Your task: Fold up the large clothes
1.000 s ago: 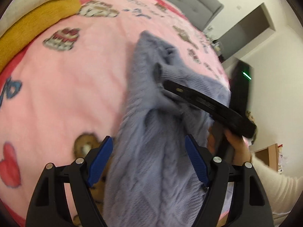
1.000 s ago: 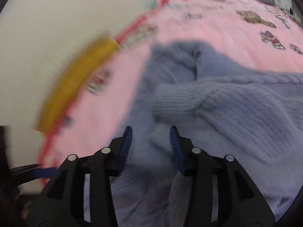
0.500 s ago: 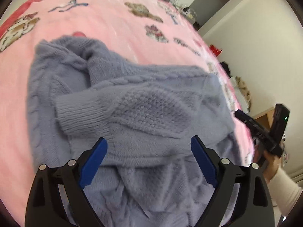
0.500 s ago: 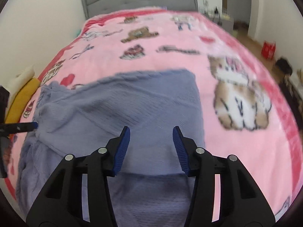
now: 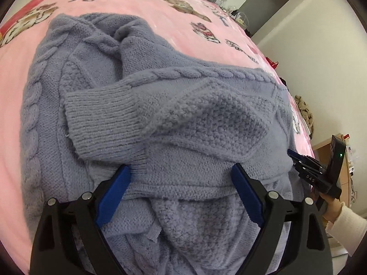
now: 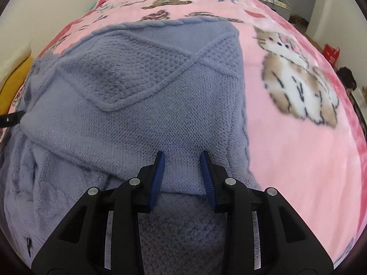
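The lavender cable-knit sweater (image 5: 160,119) lay partly folded across the near part of the bed, on the pink cartoon-print blanket (image 6: 298,142). One sleeve had been brought in across the body, its ribbed cuff (image 5: 101,112) lying on top of the front panel, which looked like the way to narrow the garment before the next fold. The collar end was bunched toward the far side in the left wrist view, and the hem end sat rumpled right under both cameras.

The left gripper (image 5: 181,190) hovered over that near edge with its jaws spread wide, knit showing between the blue pads (image 5: 113,191) but nothing pinched; it was holding nothing, probably spread that wide to take in a thick bunch of wool. The right gripper (image 6: 182,178) stood over the folded panel's near edge, and its jaws had just been closing, now a narrow gap with sweater fabric between them. The pads did not appear to be pressing the knit yet, so I'd call it no grip so far, just lining up on the fold edge.

In the left view, a person's hand in a cream sleeve (image 5: 344,224) was at the far right beside the sweater's side. A yellow cushion (image 6: 13,84) sat off by the wall.
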Demonstrator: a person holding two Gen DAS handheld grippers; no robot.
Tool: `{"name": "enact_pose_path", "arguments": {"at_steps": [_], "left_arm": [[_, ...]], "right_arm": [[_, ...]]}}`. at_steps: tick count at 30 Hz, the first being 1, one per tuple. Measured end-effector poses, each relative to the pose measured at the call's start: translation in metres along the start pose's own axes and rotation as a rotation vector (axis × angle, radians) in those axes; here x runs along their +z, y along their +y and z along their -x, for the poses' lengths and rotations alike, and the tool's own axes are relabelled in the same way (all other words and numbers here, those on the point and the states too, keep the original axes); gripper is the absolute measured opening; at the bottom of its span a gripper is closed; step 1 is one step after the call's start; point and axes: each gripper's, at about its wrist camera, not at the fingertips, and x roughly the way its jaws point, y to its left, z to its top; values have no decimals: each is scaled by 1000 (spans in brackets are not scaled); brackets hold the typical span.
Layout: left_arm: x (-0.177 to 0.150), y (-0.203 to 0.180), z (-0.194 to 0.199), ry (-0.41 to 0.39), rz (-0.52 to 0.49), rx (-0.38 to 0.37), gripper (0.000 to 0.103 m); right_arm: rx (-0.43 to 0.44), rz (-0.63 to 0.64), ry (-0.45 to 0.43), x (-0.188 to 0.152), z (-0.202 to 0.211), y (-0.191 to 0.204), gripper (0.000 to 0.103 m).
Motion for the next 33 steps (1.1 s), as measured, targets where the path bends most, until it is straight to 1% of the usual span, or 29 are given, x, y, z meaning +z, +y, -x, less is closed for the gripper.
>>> {"name": "enact_pose_path", "arguments": {"at_steps": [1,4,7,9,11,13,14,17,19,20,22,23,25,26,28,29,33], "left_arm": [[-1,1,0,-7,1,3,88],[-1,-8,0,-12,-28,52,88],[6,-14,5,-3,-21,80,88],[13,-20,11,8,0,105,88],[22,-28,21,-15,12,124,88],[30,-46,38,-78,-17,119,88],[35,-54,43,-95,-32,119,88],[45,-71,45,-93,-65,114,88],[48,-80,35,-82,-93,139,88],[49,-81,27,-65,-96,150,88],[46,-78,6,-3,-55,160,88],[40,-75,-5,34,-35,148,88],[29,-72,-17,69,-29,161,88],[25,-72,-20,60,-39,164,88],[16,-74,-20,24,-69,177,89],[14,-74,-21,21,-72,181,89],[6,-73,-25,-4,-81,196,89]], "right_arm": [[-3,0,0,0,-1,1,30],[-32,18,11,3,0,7,31],[-4,-7,-22,10,17,9,34],[54,-27,-70,17,35,11,35],[81,-9,-137,27,55,20,35],[130,28,-197,39,73,36,36],[152,48,-216,44,78,44,36],[195,118,-258,55,83,67,36],[204,149,-252,59,76,82,36],[213,159,-233,60,67,89,36],[215,164,-206,55,55,98,36],[205,168,-162,51,42,101,36],[177,167,-78,41,22,105,36],[177,148,-61,32,14,104,36],[176,138,-89,22,13,103,35],[168,136,-97,17,13,103,35],[136,120,-103,10,9,107,34]]}}
